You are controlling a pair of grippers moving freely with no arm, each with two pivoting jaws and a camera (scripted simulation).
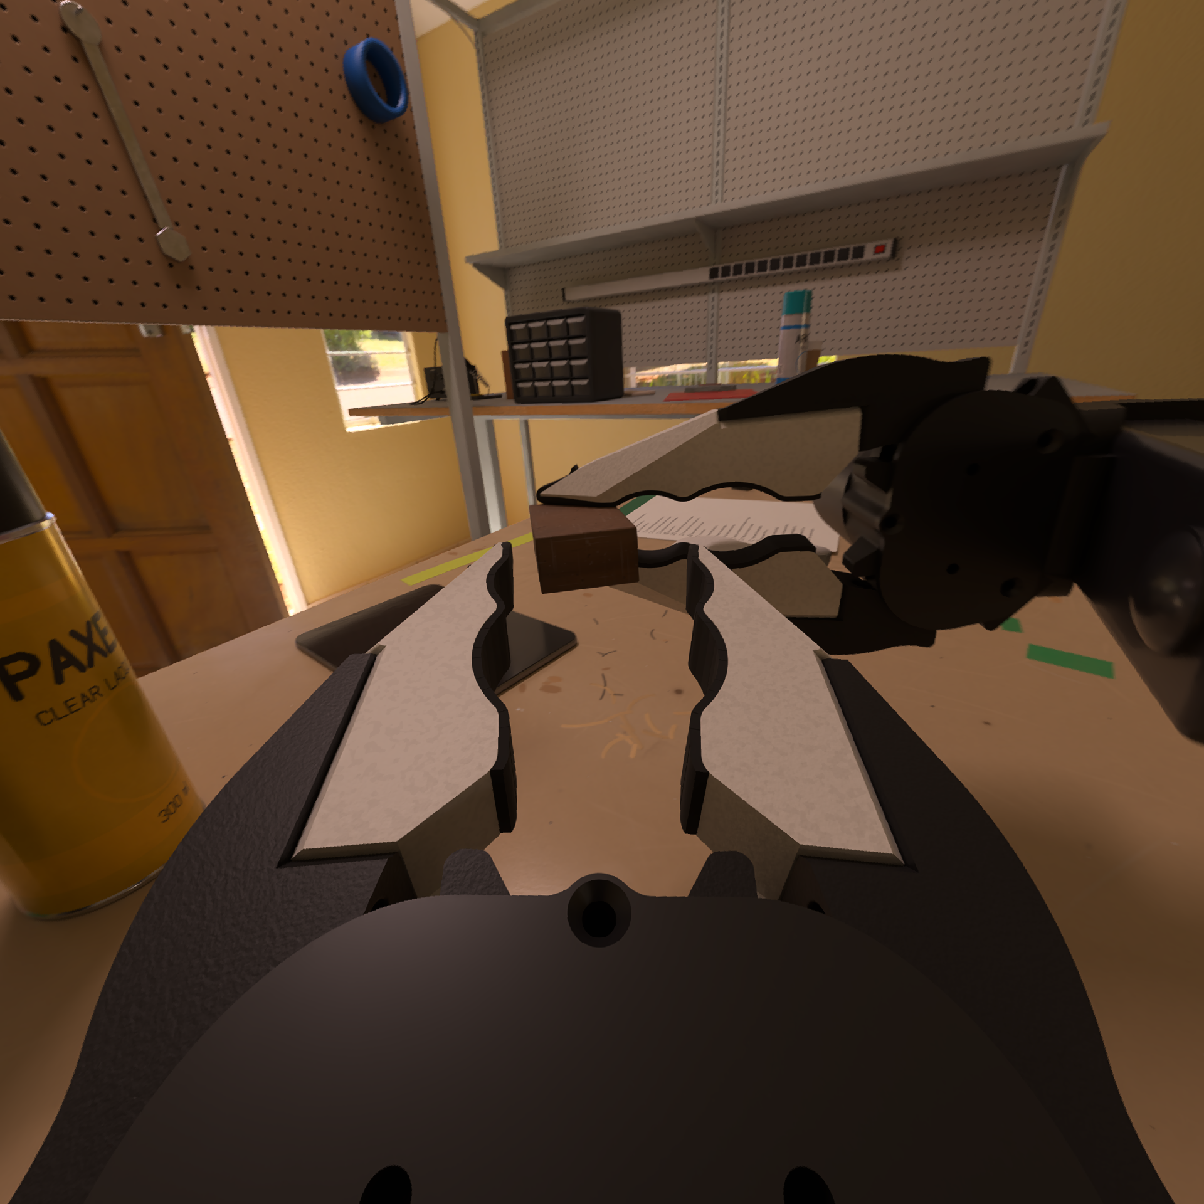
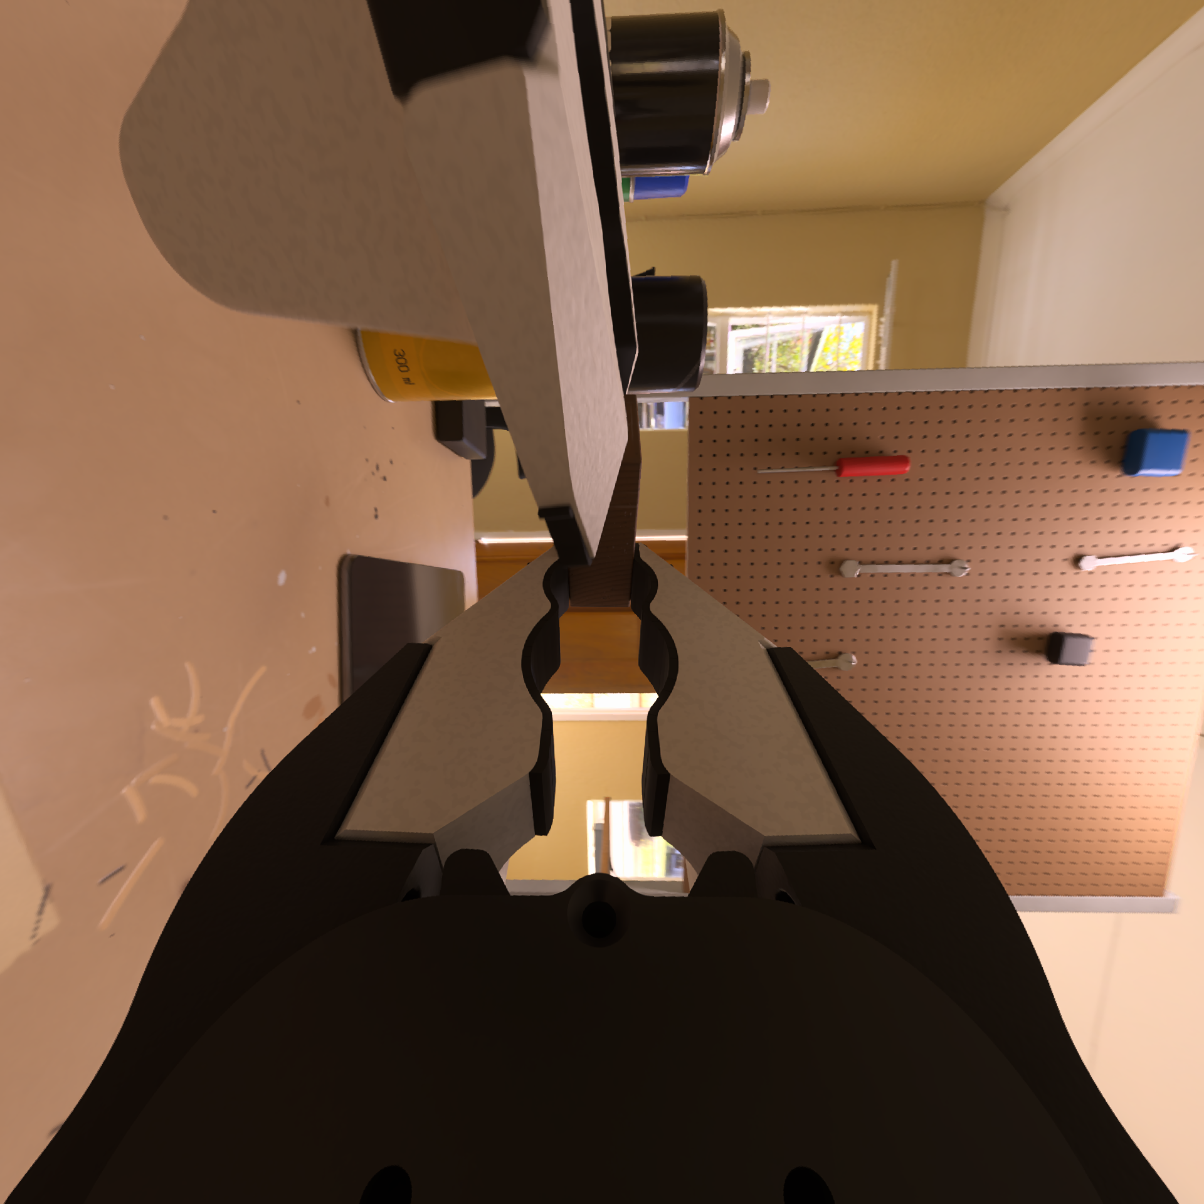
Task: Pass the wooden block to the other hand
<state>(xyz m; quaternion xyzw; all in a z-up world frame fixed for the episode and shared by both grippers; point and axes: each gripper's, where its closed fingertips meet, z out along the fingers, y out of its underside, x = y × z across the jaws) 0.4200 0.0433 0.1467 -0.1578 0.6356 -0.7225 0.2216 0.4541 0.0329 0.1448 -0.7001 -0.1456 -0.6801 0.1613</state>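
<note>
- The left gripper [image 1: 602,560] is open; its two pale fingers [image 1: 417,703] stand apart with bare tabletop [image 1: 599,769] showing between them, and nothing is held.
- The wooden block [image 1: 584,550] is just beyond these fingertips, lifted clear of the tabletop, about level with the tips and a little toward the left finger.
- The right gripper [image 2: 598,583] is closed on the block: in its own view the dark tips press the two opposite sides of the block [image 2: 599,586], and only the tips hold it.
- From the left wrist view, the right gripper [image 1: 586,528] comes from the right of the block, one finger above it and one below.
- The block looks small, stiff and light, with flat faces and sharp edges. I judge it does not deform, but smooth wood can slip or turn if it is pinched on a corner.
- The best place to take hold seems to be the two free side faces, left and right of the block, because top and bottom are occupied.
- In the right wrist view one left finger [image 2: 456,293] lies already beside the block, maybe touching it; the view there is too crowded to be sure.
- Left of the block stands a yellow spray can [image 1: 78,736], and below it a dark flat plate [image 1: 521,642] lies on the tabletop; both are well apart from the block.
</note>
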